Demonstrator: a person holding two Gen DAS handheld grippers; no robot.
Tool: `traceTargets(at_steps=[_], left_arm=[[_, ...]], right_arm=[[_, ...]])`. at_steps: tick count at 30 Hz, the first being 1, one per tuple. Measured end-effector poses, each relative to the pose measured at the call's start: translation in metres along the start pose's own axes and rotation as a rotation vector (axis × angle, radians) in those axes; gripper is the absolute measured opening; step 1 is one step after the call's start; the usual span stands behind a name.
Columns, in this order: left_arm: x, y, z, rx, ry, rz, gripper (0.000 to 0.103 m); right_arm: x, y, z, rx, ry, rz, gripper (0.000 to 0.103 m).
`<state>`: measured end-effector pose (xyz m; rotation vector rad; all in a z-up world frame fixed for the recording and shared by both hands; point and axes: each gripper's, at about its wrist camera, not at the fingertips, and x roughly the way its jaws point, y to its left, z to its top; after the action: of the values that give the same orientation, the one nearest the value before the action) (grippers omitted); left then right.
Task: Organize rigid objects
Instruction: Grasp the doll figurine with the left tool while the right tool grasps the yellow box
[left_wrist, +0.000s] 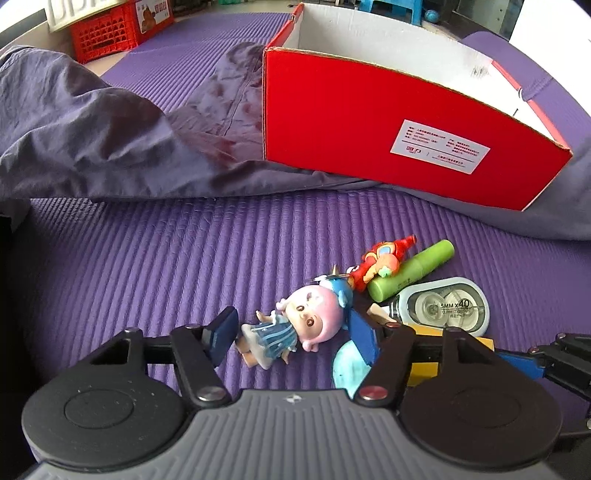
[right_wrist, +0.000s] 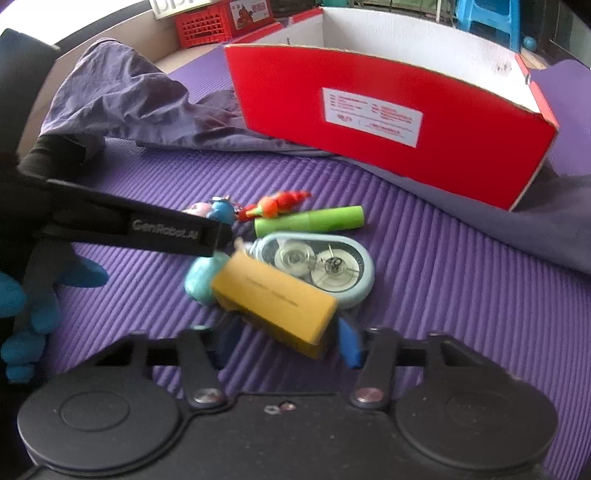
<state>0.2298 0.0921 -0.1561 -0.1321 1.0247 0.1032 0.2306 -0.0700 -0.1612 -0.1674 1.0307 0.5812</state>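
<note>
A small doll with pink hair and a blue dress lies on the purple mat between the blue pads of my left gripper. The right pad meets its head and a sliver of mat shows at the left pad, so the gripper stands open around it. My right gripper is shut on the near end of a yellow block, which lies slanted; this view is blurred. Beside it lie a correction tape, a green tube, a red-orange toy and a pale blue lump.
An open red shoebox with white inside stands just behind the pile, resting on a crumpled purple cloth. A red crate sits far left. A blue-gloved hand holds the left gripper. Ribbed purple mat lies to the left.
</note>
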Motion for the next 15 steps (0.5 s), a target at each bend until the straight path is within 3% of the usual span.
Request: traceTargets(at_steps=[5,7,10,13,14,15], left_arm=[[-0.003,0.003,0.001,-0.020,0.007,-0.002,0.060],[-0.005,0.003,0.000,-0.025,0.009,0.002,0.060],[-0.008,0.005,-0.001,-0.040,0.014,0.002,0.060],[-0.010,0.008,-0.001,-0.056,0.018,-0.008,0.060],[-0.011,0.009,-0.001,-0.058,0.018,-0.006,0.060],[-0.011,0.009,-0.001,-0.059,0.018,-0.006,0.060]], right_arm=[[-0.002,0.000,-0.003,-0.004,-0.007,0.007,0.033],[-0.005,0.000,-0.005,-0.003,-0.011,0.025,0.015],[-0.010,0.001,-0.009,-0.006,-0.011,0.051,0.000],[-0.015,0.003,-0.015,-0.037,-0.006,0.091,0.002],[-0.017,0.005,-0.017,-0.053,-0.012,0.085,0.007],[-0.018,0.006,-0.017,-0.068,-0.021,0.074,0.018]])
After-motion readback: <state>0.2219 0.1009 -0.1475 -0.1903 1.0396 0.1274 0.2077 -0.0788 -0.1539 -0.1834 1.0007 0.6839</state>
